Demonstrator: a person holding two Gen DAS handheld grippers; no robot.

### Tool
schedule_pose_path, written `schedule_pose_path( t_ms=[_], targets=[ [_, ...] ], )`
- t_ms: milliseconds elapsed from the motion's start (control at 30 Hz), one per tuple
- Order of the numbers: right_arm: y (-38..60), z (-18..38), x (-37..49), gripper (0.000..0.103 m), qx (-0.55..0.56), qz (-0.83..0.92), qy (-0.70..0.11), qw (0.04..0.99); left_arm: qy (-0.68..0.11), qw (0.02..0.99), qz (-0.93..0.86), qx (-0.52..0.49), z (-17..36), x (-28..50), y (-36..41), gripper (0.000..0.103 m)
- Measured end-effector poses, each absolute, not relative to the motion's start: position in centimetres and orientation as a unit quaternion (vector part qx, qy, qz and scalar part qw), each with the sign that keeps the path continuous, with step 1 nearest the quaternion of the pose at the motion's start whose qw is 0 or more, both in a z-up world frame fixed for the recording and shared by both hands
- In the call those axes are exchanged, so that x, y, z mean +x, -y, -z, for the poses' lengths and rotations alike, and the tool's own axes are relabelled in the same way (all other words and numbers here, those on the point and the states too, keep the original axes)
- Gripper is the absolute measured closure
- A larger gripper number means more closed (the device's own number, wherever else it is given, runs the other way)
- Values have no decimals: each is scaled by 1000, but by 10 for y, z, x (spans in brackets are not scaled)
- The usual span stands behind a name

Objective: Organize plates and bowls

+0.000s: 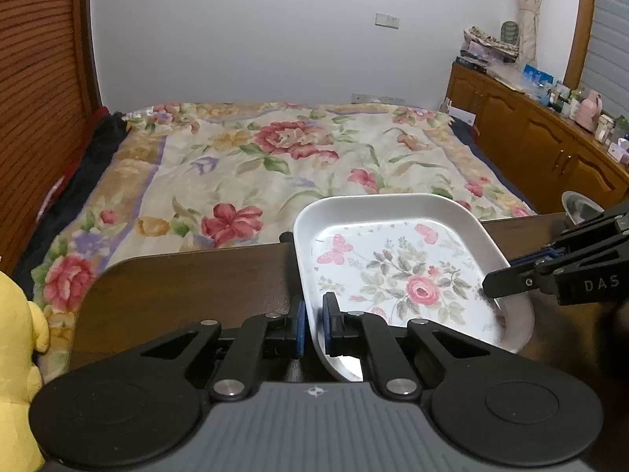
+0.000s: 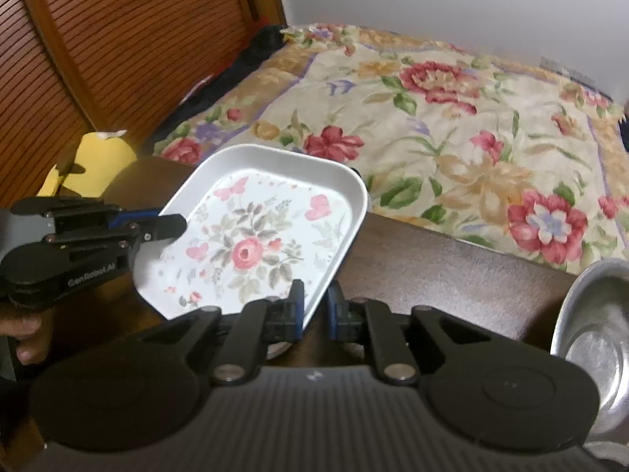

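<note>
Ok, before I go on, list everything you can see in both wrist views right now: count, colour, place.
floral plate: 1, white with pink rose print, over the table, gripped at two rims
metal bowl: 1, silver, table's right side
table: 1, dark brown, foreground
bed: 1, floral cover, beyond the table
plush toy: 1, yellow, left of the table
cabinet: 1, brown wood, right wall, small items on top
left gripper: 1, black, blue pads, shut on plate's rim
right gripper: 1, black, blue pads, shut on plate's rim
hand: 1, holding the left gripper
</note>
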State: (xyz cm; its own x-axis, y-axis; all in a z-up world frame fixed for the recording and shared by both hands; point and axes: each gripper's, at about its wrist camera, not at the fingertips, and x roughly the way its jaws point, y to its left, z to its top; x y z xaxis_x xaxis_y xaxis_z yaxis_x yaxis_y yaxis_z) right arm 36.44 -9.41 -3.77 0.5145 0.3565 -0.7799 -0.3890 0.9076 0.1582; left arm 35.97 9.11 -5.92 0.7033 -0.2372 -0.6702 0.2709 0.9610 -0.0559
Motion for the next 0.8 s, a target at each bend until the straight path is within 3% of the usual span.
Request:
schedule_pose_path(
  t_ms=[800],
  targets=[
    [116, -50, 267, 90, 2, -239, -348, 907, -270, 953, 129, 51, -54, 243, -86, 92]
  ],
)
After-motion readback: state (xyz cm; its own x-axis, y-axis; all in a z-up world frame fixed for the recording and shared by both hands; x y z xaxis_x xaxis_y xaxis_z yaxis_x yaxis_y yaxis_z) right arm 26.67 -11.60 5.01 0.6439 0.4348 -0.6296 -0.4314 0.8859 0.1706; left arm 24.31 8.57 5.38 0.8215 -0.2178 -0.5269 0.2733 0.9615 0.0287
